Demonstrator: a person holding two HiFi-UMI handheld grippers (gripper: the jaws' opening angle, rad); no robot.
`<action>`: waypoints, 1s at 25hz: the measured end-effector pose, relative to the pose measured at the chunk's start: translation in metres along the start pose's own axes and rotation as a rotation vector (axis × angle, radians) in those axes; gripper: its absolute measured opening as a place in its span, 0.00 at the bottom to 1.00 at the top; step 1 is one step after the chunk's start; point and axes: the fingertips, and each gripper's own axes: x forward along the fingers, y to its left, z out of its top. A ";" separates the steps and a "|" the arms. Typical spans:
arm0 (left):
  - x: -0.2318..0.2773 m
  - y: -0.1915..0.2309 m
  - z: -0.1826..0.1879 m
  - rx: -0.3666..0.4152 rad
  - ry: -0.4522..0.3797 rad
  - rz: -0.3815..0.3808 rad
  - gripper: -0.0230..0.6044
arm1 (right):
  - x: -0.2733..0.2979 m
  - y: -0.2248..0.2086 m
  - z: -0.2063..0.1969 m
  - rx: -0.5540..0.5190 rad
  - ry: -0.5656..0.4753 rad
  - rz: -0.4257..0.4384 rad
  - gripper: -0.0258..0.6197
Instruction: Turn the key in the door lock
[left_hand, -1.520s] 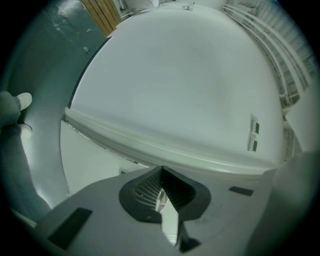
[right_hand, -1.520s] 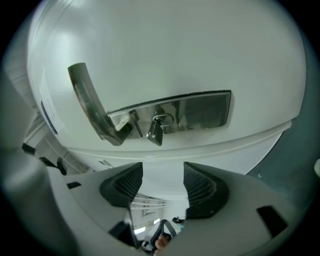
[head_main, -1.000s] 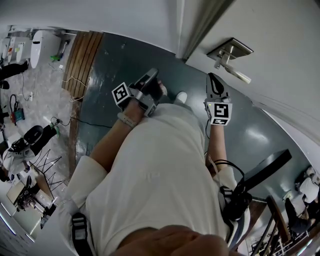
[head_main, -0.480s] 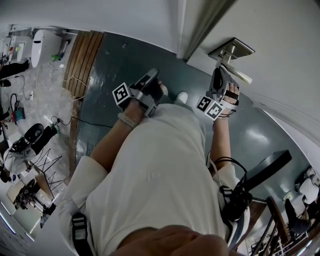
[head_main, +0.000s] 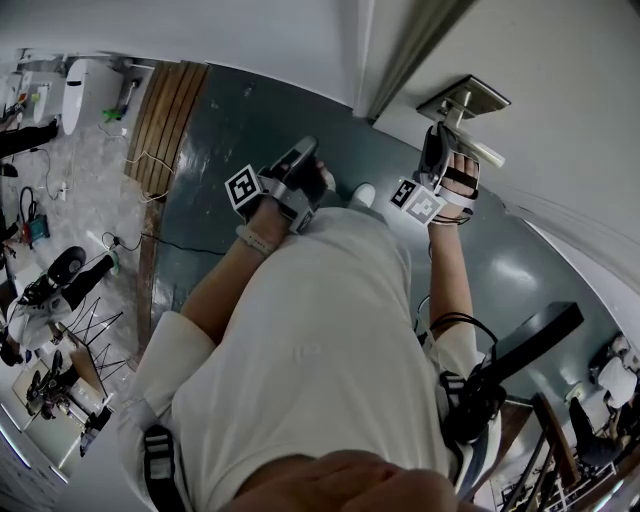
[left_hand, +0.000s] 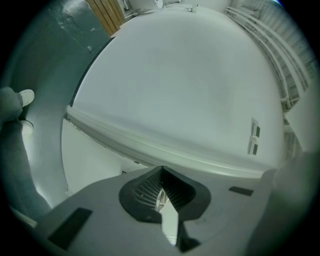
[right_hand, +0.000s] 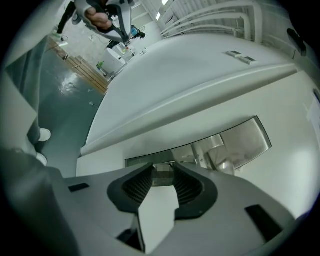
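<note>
The door (head_main: 560, 120) fills the upper right of the head view, with a metal lock plate (head_main: 462, 100) and a lever handle (head_main: 478, 150) on it. My right gripper (head_main: 437, 135) is just below that plate, rolled onto its side. In the right gripper view its jaws (right_hand: 162, 172) have just been opening and stand apart in front of the plate (right_hand: 240, 142) and handle (right_hand: 220, 162). Only a blurred spot shows between the tips, and I cannot make out a key. My left gripper (head_main: 305, 148) hangs by my body, its jaws (left_hand: 161, 175) shut on nothing, facing a bare white wall.
A white shoe (head_main: 362, 194) stands on the teal floor (head_main: 250, 120) between the grippers. The door frame (head_main: 385, 70) runs up left of the lock plate. Wooden boards (head_main: 165, 110) lie at the far left, and a black stand (head_main: 530, 335) is at my lower right.
The right gripper has risen from beside my hip to just under the lock plate and rolled onto its side, and its jaws have parted. The left gripper has kept still.
</note>
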 end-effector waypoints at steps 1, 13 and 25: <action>0.000 0.000 0.000 0.001 0.002 0.000 0.05 | 0.002 -0.001 0.001 -0.007 0.003 0.000 0.20; -0.001 0.001 0.001 0.001 -0.004 -0.004 0.05 | 0.003 -0.004 0.005 0.157 -0.002 -0.009 0.21; -0.001 0.003 -0.001 -0.002 0.000 0.000 0.05 | 0.005 -0.008 0.003 0.478 -0.026 0.014 0.21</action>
